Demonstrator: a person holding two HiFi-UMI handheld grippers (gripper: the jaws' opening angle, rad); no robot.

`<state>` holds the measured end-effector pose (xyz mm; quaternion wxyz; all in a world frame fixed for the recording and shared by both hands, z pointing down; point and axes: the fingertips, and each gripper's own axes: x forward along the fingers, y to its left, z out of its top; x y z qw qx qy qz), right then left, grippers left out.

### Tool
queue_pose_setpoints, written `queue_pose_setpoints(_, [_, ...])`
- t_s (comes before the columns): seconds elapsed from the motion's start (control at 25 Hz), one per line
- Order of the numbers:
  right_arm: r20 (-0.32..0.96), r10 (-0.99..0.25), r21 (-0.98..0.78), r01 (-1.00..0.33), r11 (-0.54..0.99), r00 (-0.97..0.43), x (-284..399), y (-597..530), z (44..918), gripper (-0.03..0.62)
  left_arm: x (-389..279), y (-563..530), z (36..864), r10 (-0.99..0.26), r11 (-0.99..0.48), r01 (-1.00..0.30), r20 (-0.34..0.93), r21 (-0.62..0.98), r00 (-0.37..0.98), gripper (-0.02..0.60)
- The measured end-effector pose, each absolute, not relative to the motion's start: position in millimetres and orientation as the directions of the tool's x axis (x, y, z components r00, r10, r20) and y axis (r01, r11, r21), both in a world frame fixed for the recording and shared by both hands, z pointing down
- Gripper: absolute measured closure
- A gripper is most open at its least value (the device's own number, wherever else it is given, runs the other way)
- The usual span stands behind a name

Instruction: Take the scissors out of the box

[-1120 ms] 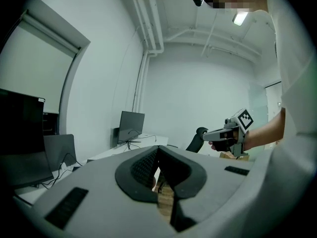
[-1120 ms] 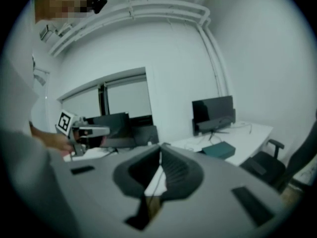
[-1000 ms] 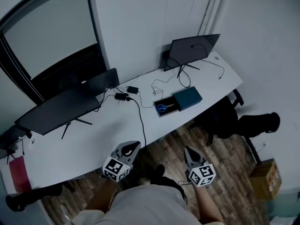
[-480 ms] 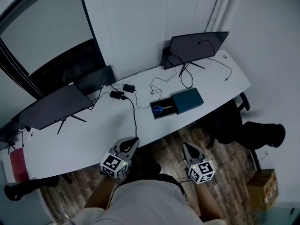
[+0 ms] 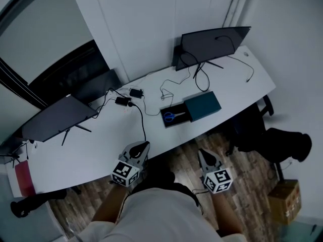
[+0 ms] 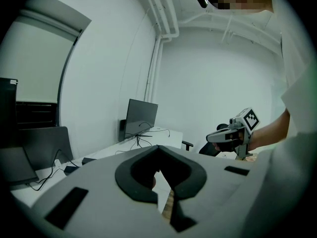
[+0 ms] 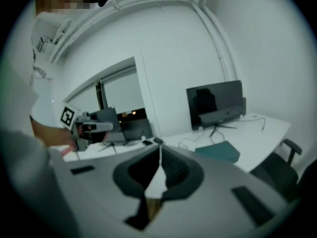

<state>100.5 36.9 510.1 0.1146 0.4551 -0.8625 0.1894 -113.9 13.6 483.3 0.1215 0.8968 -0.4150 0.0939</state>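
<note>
The open dark box (image 5: pixel 175 117) lies on the white table (image 5: pixel 91 145), and the blue-handled scissors (image 5: pixel 171 117) rest inside it. Its teal lid (image 5: pixel 203 105) (image 7: pixel 218 150) sits right beside it. My left gripper (image 5: pixel 145 145) (image 6: pixel 158 147) is shut and empty, hovering at the table's front edge, left of the box and nearer to me. Over the wooden floor, short of the table, my right gripper (image 5: pixel 202 153) (image 7: pixel 160 146) is shut and empty too. Each gripper view shows the other gripper beside it: the right gripper (image 6: pixel 216 138) and the left gripper (image 7: pixel 106 126).
A monitor (image 5: pixel 214 43) stands at the back right, and two dark screens (image 5: pixel 55 117) sit at the left. Cables (image 5: pixel 144 122) and power adapters (image 5: pixel 122 101) cross the tabletop left of the box. A black chair (image 5: pixel 275 137) and a cardboard box (image 5: pixel 285 195) stand on the floor at right.
Both grippers have come forward to the table's front edge, still shut. The table and box now sit closer below me in the head view.
</note>
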Motion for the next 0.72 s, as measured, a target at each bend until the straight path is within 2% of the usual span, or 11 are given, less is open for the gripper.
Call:
queue_pose_setpoints(0.48, [0.431,-0.743,-0.207,-0.858,0.470,-0.512,80.3,-21.7,532.0,0.560,-107.1,-77.0,532.2,-0.605,-0.732,-0.674,0.358,0.102,0.711,0.549])
queue_pose_setpoints(0.72, [0.479,-0.739,-0.220,-0.879,0.423,-0.475,76.6,-51.7,553.6,0.560,-95.3,-126.4,570.1,-0.494,-0.774,-0.609,0.435,0.175,0.753,0.549])
